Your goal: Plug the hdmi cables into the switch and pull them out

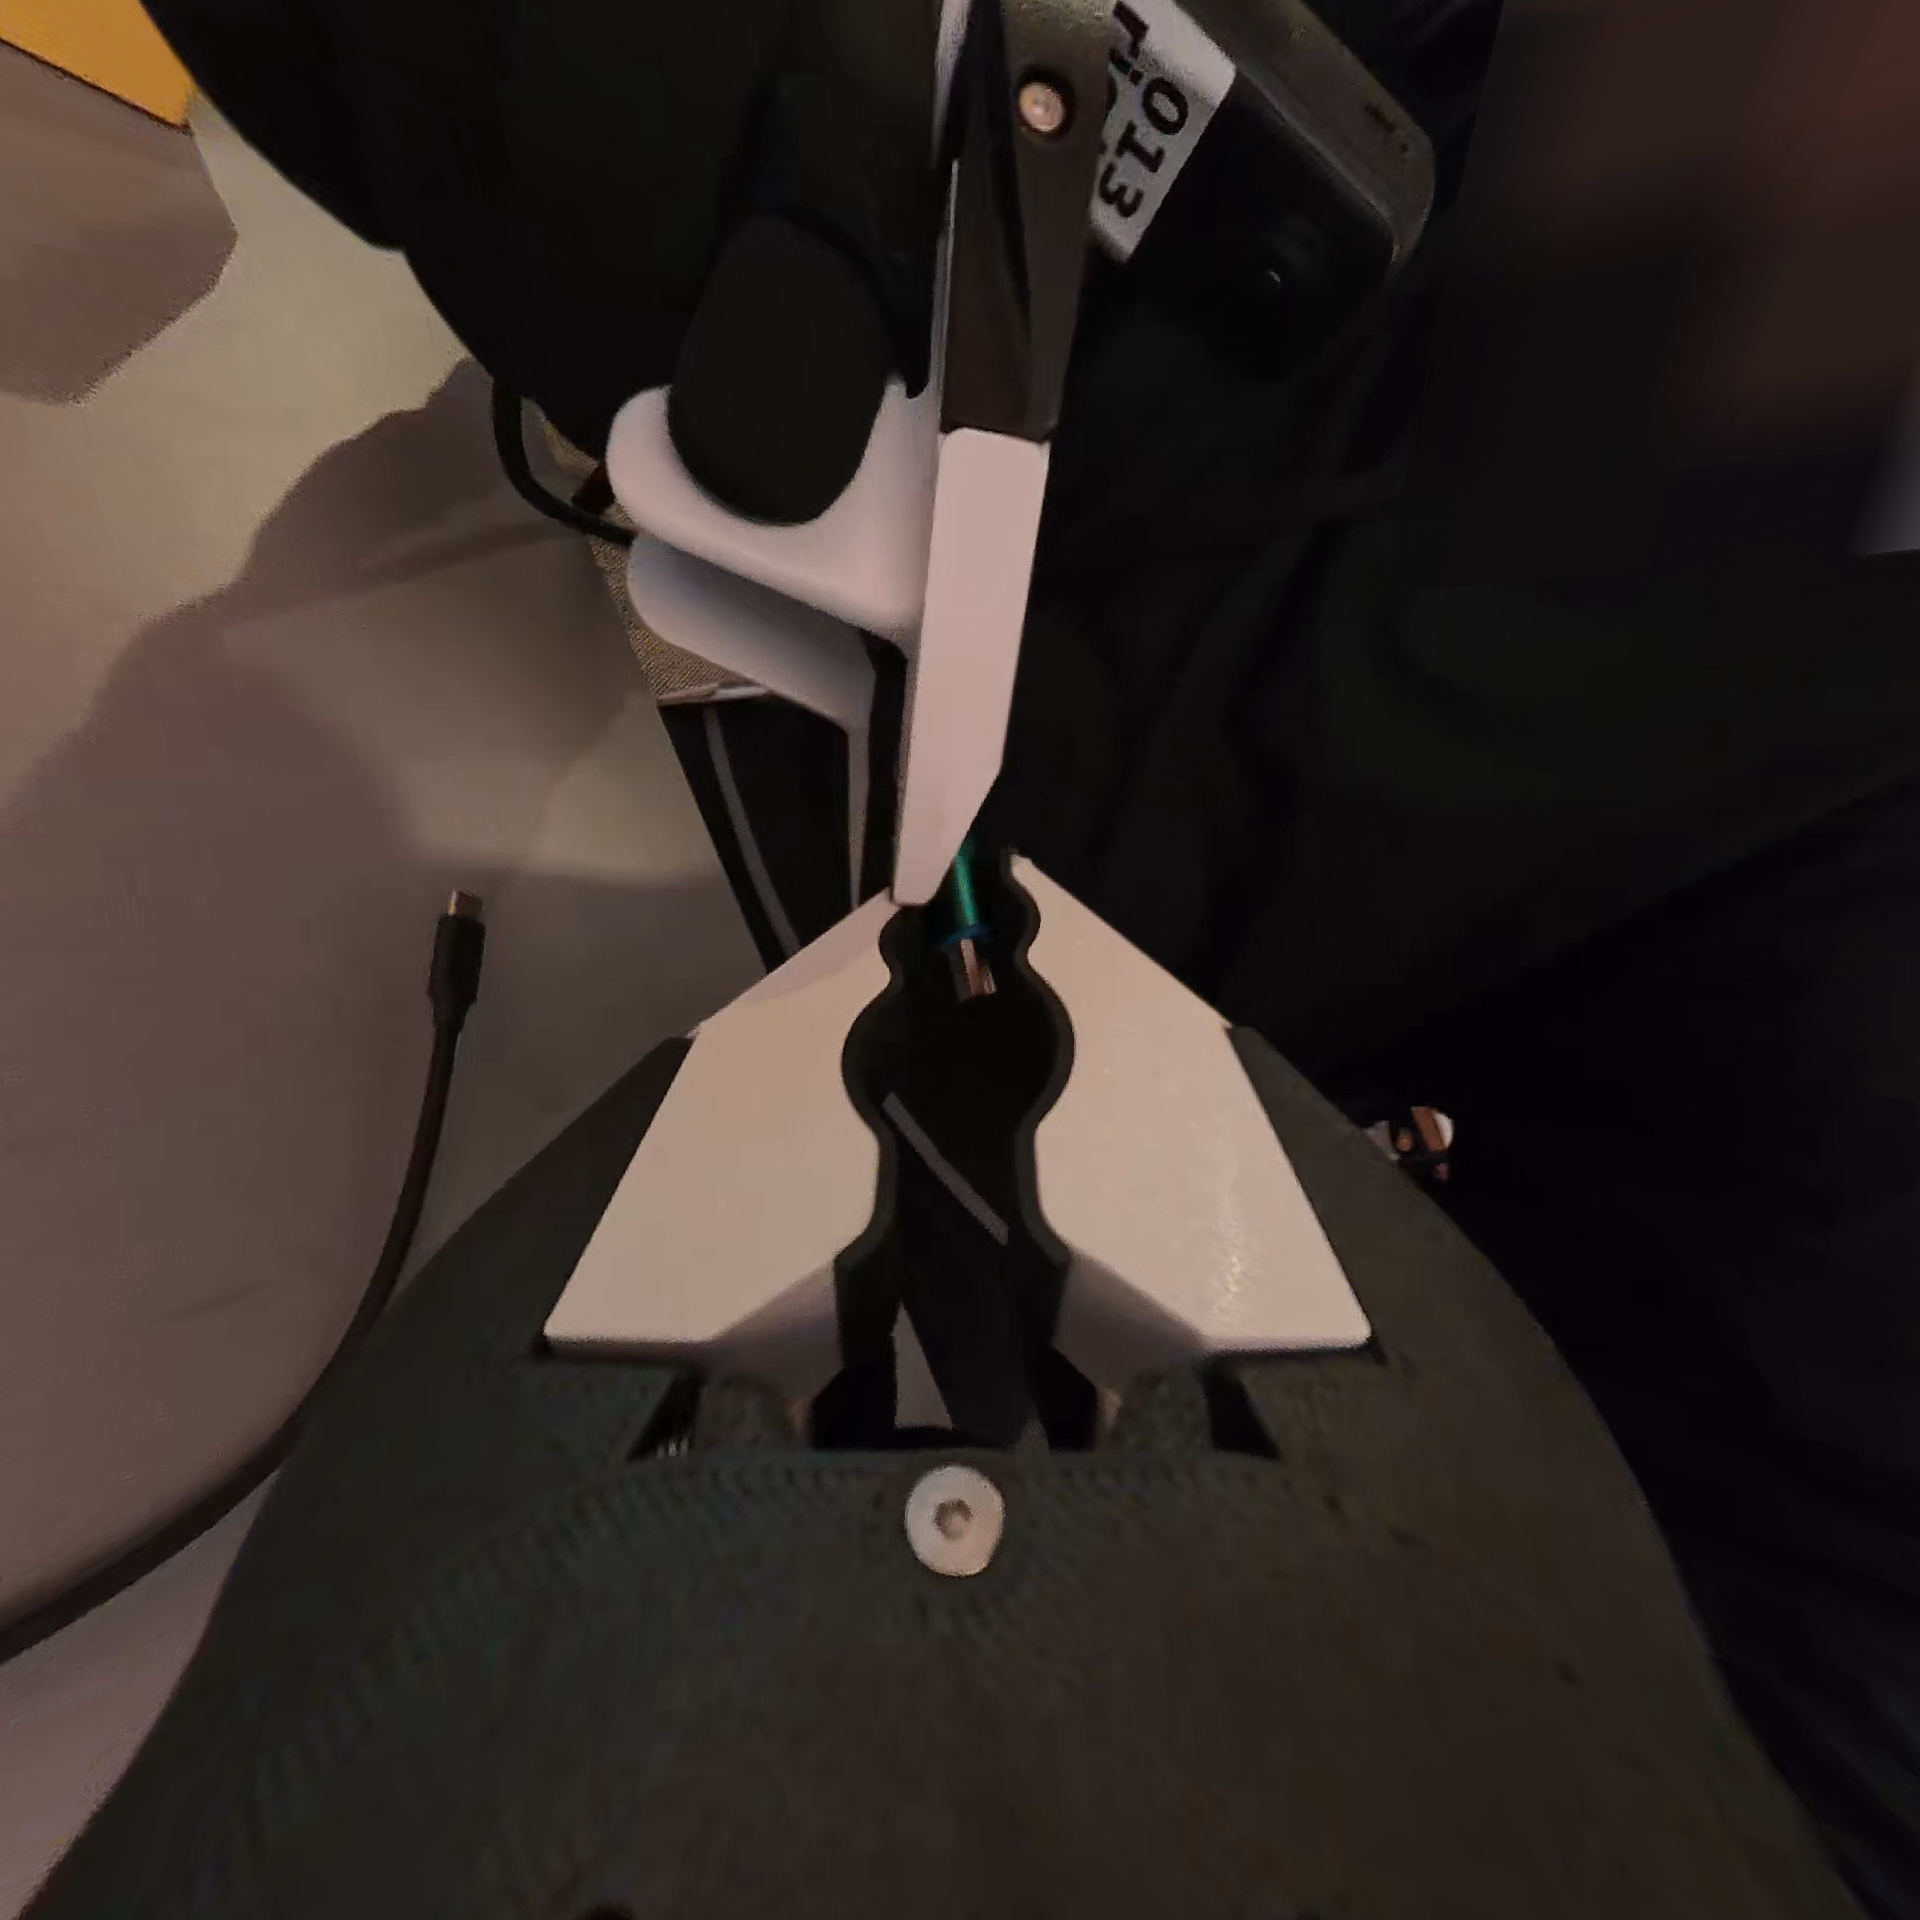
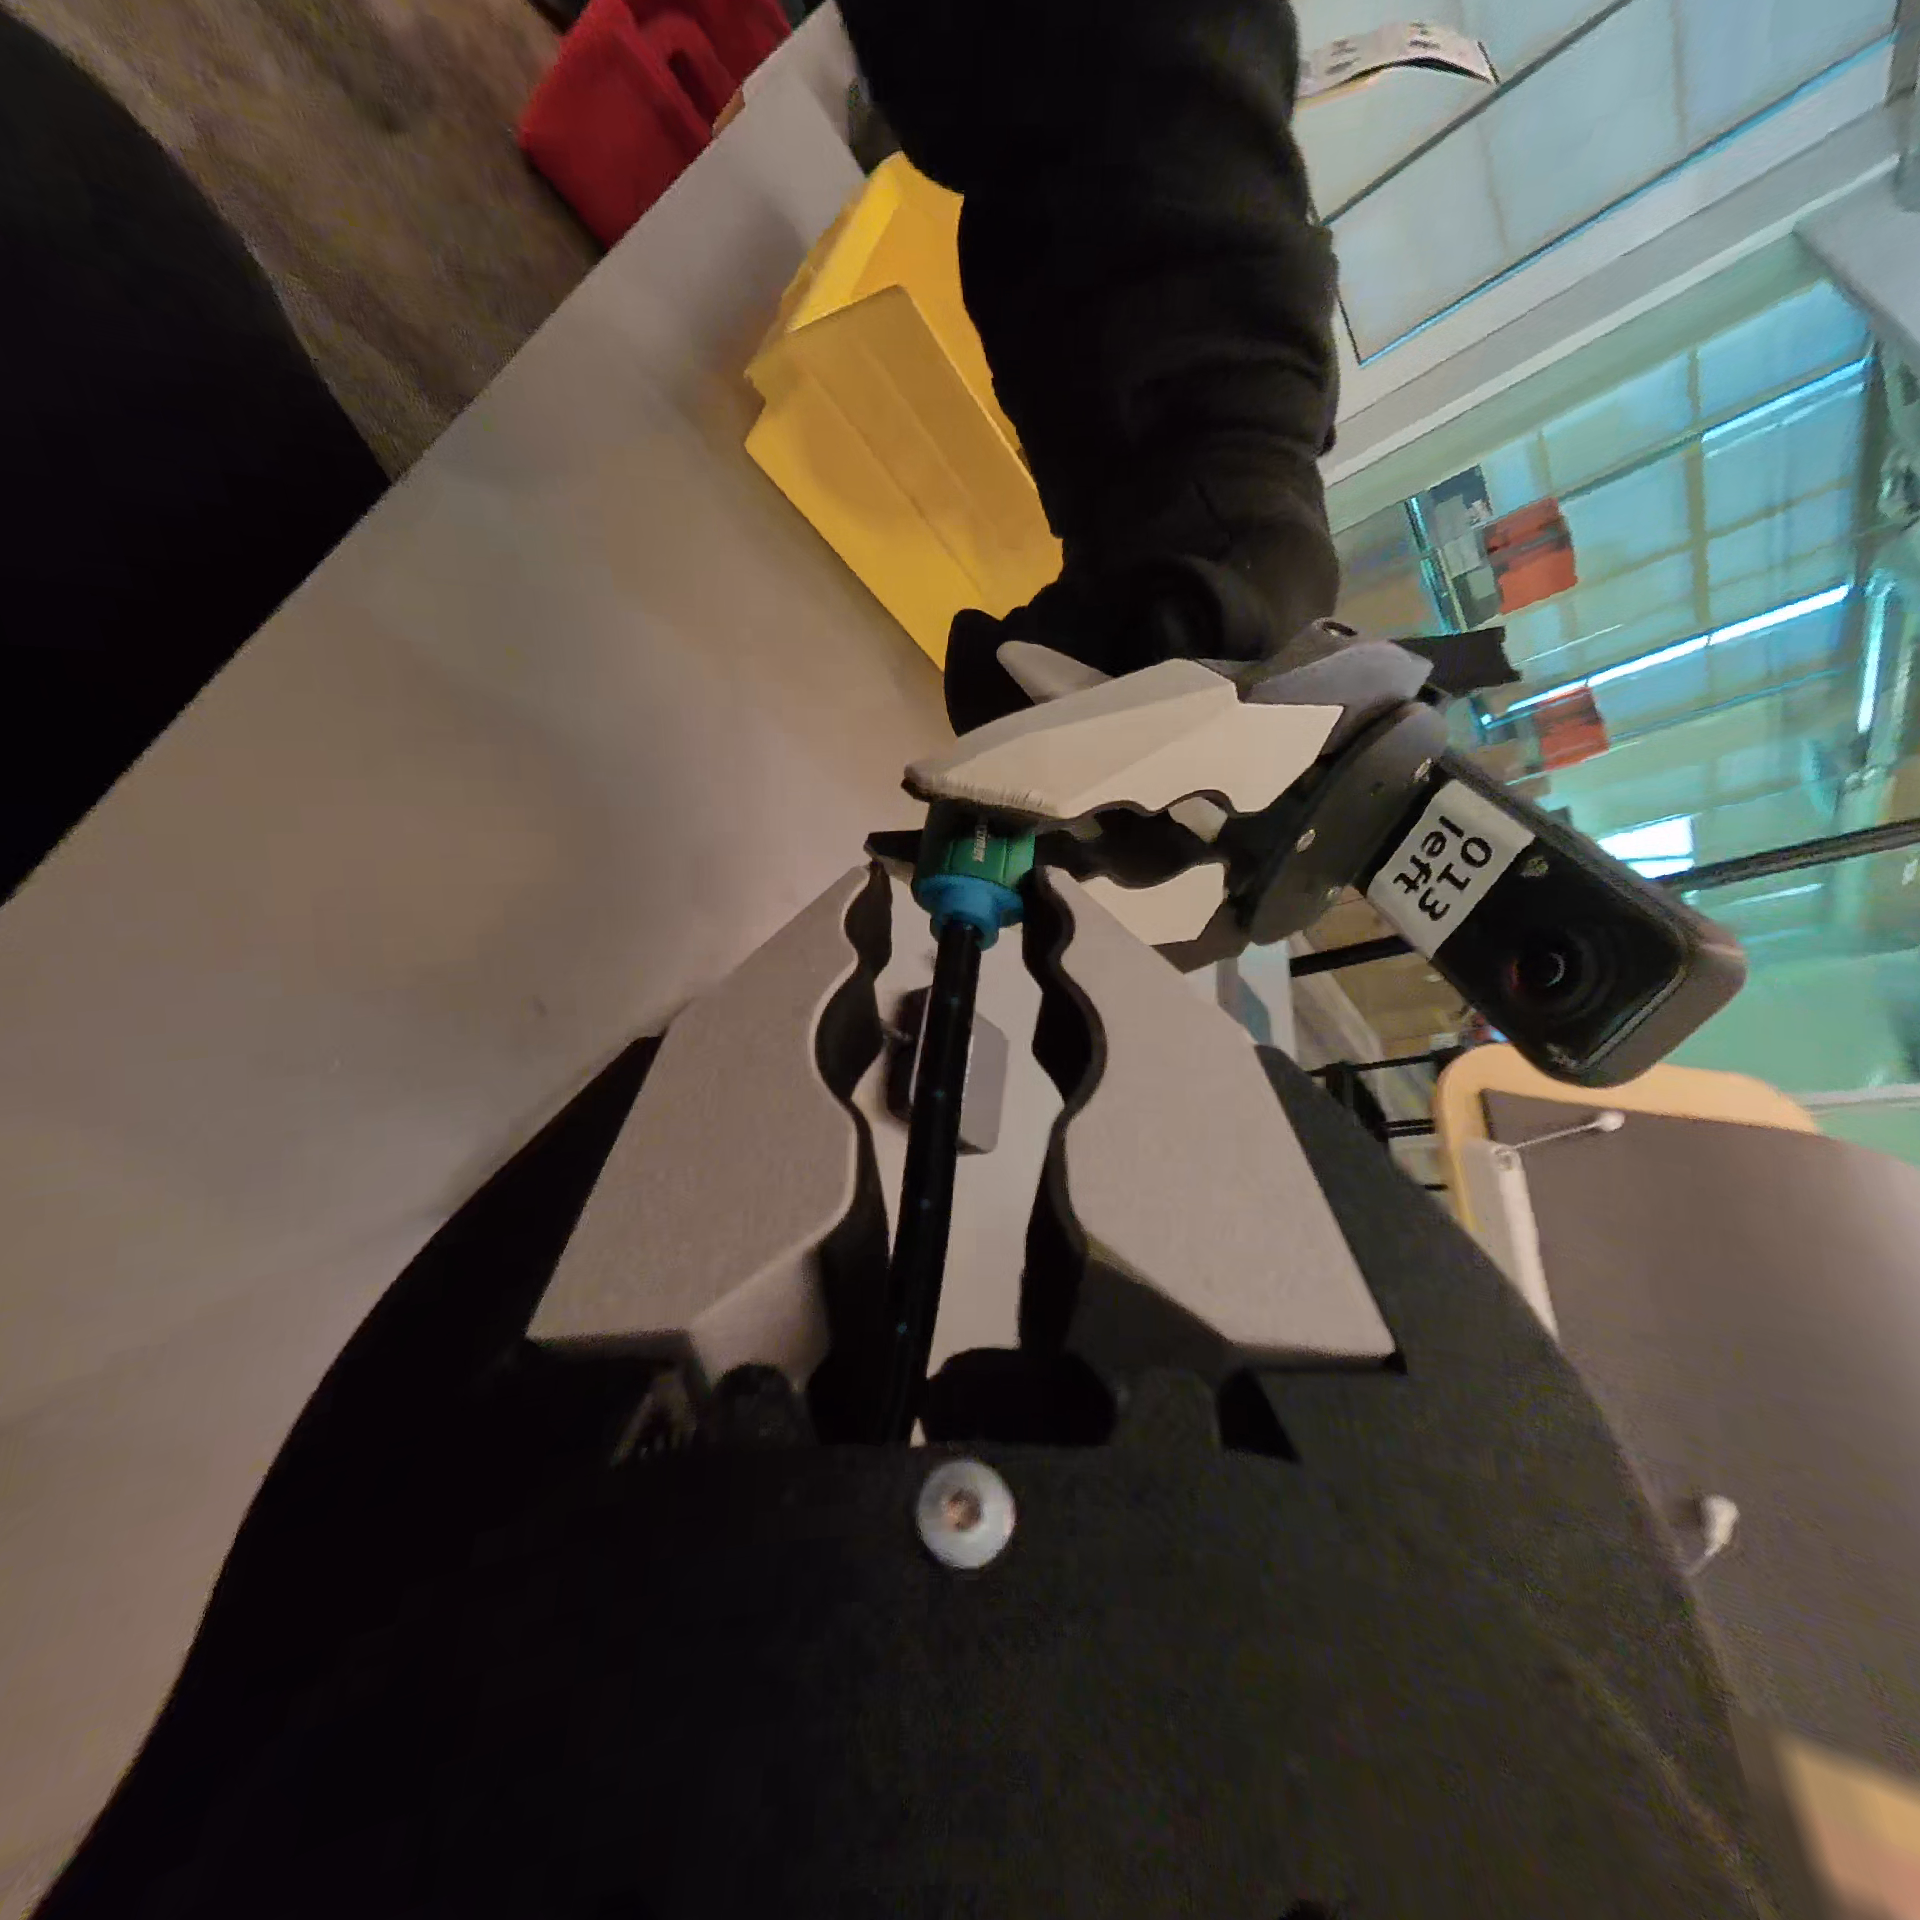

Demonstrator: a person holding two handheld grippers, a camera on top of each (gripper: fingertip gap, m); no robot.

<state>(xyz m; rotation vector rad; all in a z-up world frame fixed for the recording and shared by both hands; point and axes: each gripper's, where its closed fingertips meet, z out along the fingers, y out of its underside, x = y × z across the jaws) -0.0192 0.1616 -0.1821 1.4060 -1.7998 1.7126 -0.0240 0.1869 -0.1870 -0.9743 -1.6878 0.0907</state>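
My right gripper (image 2: 961,878) is shut on the green and blue plug (image 2: 971,857) of a black HDMI cable (image 2: 930,1143) that runs back between its fingers. It holds the plug above the white table (image 2: 468,779). My left gripper (image 1: 958,891) has its jaws close together, tip to tip with the right gripper (image 1: 925,883). The plug (image 1: 966,904) shows in the narrow gap, with its metal end bare. I cannot tell if the left jaws pinch it. A small grey box (image 2: 982,1086), perhaps the switch, shows below between the right fingers.
A loose black cable (image 1: 436,1039) with a small connector lies on the table (image 1: 312,779) at the left. A yellow box (image 2: 894,447) stands behind the black-gloved hand (image 2: 1143,416). Red cases (image 2: 623,104) lie on the floor. The table edge and dark furniture are at the right. My left and right fingertips are right by each other.
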